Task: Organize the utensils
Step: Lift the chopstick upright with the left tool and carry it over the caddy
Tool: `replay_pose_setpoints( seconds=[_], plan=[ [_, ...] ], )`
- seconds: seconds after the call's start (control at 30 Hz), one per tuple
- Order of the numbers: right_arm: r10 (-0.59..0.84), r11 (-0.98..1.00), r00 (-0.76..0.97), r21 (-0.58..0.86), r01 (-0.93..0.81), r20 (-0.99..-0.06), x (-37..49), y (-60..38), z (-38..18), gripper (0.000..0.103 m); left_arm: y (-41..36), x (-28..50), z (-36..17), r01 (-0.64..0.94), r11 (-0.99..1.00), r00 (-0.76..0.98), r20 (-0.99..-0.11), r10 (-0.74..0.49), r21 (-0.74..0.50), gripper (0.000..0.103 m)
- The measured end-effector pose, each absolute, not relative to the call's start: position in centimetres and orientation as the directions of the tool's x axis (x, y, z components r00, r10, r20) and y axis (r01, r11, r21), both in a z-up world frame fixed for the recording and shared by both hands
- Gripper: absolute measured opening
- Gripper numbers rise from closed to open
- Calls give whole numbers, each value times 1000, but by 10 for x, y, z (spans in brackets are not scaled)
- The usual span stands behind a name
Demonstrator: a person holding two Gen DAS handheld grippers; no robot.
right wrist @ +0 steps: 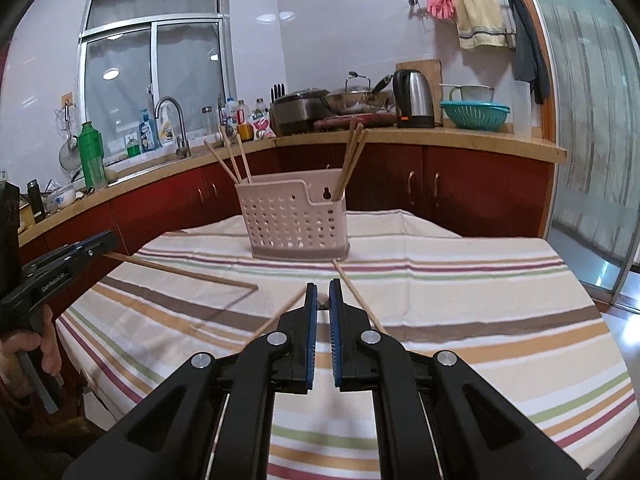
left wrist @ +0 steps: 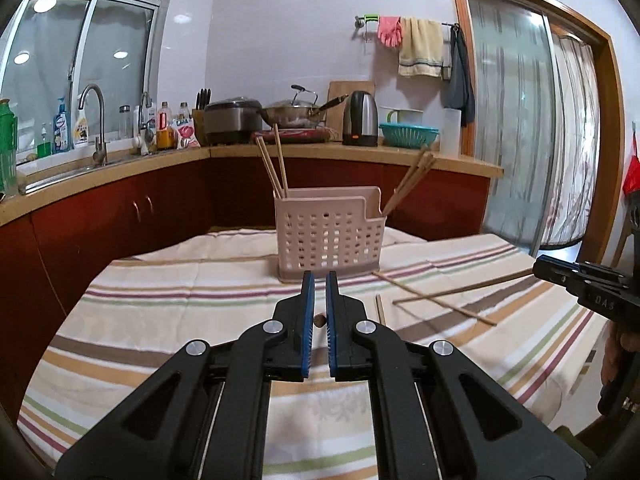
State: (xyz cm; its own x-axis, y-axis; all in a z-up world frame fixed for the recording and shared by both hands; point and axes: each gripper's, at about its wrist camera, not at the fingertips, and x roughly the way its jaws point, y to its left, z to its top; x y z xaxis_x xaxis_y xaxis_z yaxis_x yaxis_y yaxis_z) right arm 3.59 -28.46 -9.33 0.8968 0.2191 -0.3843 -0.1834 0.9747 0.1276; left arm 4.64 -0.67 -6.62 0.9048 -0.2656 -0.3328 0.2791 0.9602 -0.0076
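Observation:
A pink perforated utensil holder (left wrist: 330, 236) stands on the striped tablecloth (left wrist: 180, 312), with chopsticks upright in its left and right compartments; it also shows in the right wrist view (right wrist: 296, 216). My left gripper (left wrist: 320, 280) is shut on one chopstick, seen end-on between its pads (left wrist: 320, 321) and seen from the side (right wrist: 180, 272) in the right wrist view. My right gripper (right wrist: 323, 290) is shut on another chopstick (left wrist: 460, 290) that sticks out to its left. One loose chopstick (right wrist: 358, 296) lies on the cloth just right of my right gripper.
A kitchen counter (left wrist: 320, 152) runs behind the table with sink, bottles, rice cooker, wok, kettle (left wrist: 360, 118) and a teal colander (right wrist: 474, 114). A glass sliding door (left wrist: 520, 120) is at the right. Another loose chopstick (left wrist: 380, 308) lies near my left gripper.

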Motion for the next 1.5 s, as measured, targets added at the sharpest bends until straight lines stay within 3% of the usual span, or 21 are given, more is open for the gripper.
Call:
replay_pose_setpoints(
  seconds=[0.63, 1.5],
  plan=[
    [232, 972, 926, 94, -214, -296, 98, -274, -49, 7, -17, 124, -25, 283, 958, 936, -205, -284, -35, 6],
    [230, 973, 932, 88, -214, -279, 138, -267, -38, 7, -17, 159, -21, 292, 955, 934, -199, -295, -46, 6]
  ],
)
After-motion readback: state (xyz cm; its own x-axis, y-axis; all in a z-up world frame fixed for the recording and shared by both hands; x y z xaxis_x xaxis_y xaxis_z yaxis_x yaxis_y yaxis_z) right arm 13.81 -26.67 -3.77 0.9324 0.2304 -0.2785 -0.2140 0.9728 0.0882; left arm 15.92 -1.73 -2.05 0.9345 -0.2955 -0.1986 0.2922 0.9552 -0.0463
